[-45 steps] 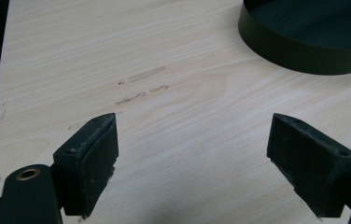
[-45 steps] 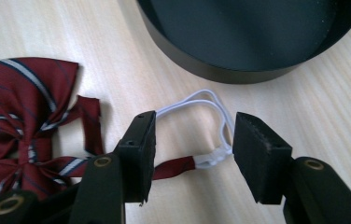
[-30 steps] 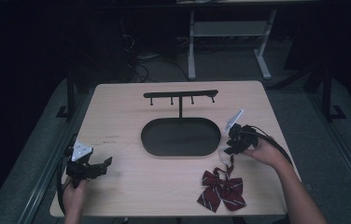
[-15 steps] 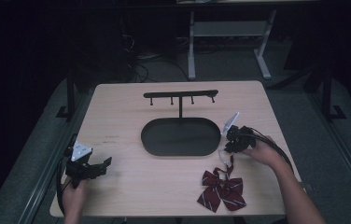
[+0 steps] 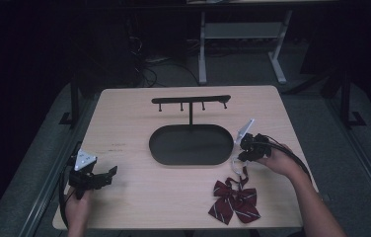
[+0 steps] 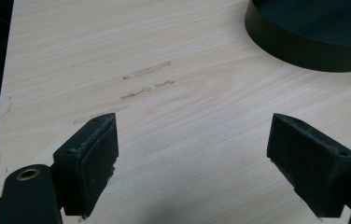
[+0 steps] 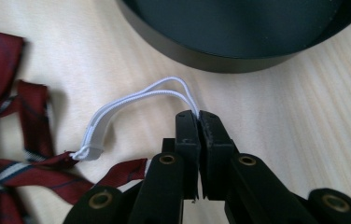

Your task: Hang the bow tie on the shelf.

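Close to the near edge of the table [image 5: 139,197], toward its right corner, lies a dark red bow tie [image 5: 234,200] with thin pale stripes. A white elastic loop [image 7: 136,100] comes off the bow tie and runs up toward the middle of the table. The right gripper [image 7: 198,117] has just been closing, and now its two black jaws are pressed together on the far end of that white loop, pinching it. In the high view the right gripper [image 5: 250,148] sits just past the bow tie, near the right edge of the table, with the person's hand behind it. Over by the near left corner, the left gripper [image 5: 94,176] rests low over the wood, well apart from the bow tie. In the left gripper view its jaws are spread wide, with nothing but bare table between them. Farther in, at the middle of the table, sits a black oval tray [image 5: 191,145], just beside the pinched loop. A thin black post rises from the far side of the tray and carries a black hook bar [image 5: 191,100] with small pegs, nearer the far edge.
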Demonstrator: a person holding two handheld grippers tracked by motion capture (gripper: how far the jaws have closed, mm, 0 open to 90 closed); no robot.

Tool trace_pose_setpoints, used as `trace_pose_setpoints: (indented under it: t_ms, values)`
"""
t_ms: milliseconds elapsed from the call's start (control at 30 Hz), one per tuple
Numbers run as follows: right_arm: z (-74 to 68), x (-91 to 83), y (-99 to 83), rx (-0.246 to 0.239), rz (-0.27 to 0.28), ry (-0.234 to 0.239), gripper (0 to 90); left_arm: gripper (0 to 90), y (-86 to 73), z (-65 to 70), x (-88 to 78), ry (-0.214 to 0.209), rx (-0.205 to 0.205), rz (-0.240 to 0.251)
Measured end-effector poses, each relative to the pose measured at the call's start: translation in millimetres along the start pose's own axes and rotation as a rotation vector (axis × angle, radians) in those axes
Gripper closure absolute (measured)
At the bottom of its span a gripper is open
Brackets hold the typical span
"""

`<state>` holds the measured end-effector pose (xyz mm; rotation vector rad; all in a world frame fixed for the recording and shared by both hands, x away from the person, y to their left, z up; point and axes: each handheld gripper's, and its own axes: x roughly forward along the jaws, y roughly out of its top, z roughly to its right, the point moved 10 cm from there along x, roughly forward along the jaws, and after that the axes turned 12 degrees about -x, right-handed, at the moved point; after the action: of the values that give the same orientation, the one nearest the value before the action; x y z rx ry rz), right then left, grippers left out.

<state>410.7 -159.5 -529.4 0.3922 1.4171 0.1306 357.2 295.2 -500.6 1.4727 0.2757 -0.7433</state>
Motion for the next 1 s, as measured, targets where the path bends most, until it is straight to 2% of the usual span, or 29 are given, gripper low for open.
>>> trace_pose_setpoints:
  t_ms: [233,500,1000]
  values:
    - [-13.0,-11.5,5.4,-0.038,0.009,0.035,86.8,16.3,0.0,1.0,-1.1,0.004,0.014,-0.005]
    - [-22.2,-28.8,22.3,-0.084,0.050,0.054,86.8,16.3,0.8,-1.0,-1.3,0.006,0.000,0.005]
    - [-29.5,-66.3,53.8,-0.154,0.116,0.030,87.1,16.3,0.0,-0.6,-1.8,0.011,0.006,-0.002]
